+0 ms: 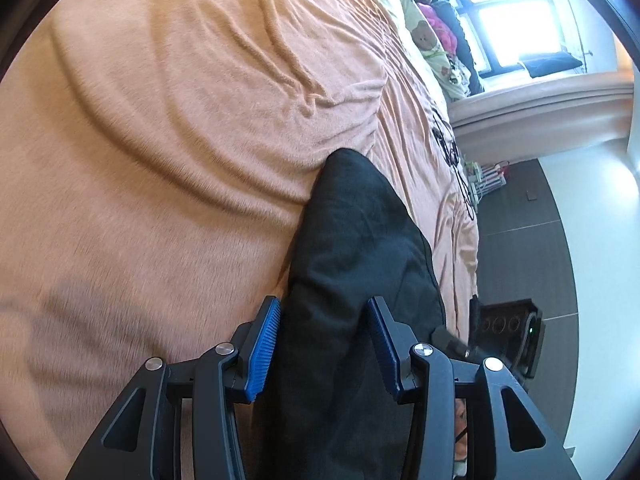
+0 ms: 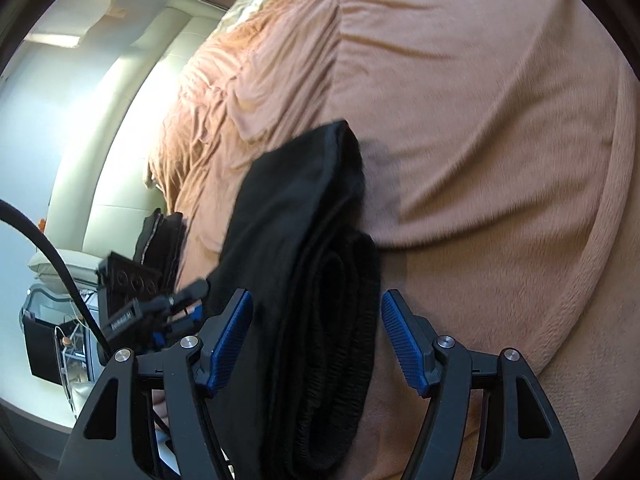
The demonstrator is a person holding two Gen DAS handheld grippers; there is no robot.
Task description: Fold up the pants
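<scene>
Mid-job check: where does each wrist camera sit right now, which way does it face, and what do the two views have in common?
Left wrist: on the left gripper, looking down along its open blue-padded fingers at the black pants on the peach blanket; window beyond.
Right wrist: on the right gripper, looking down along its open fingers at the pants' folded, ribbed end; the other gripper shows at left.
Shared: the same pants and blanket; no pad presses the cloth.
</scene>
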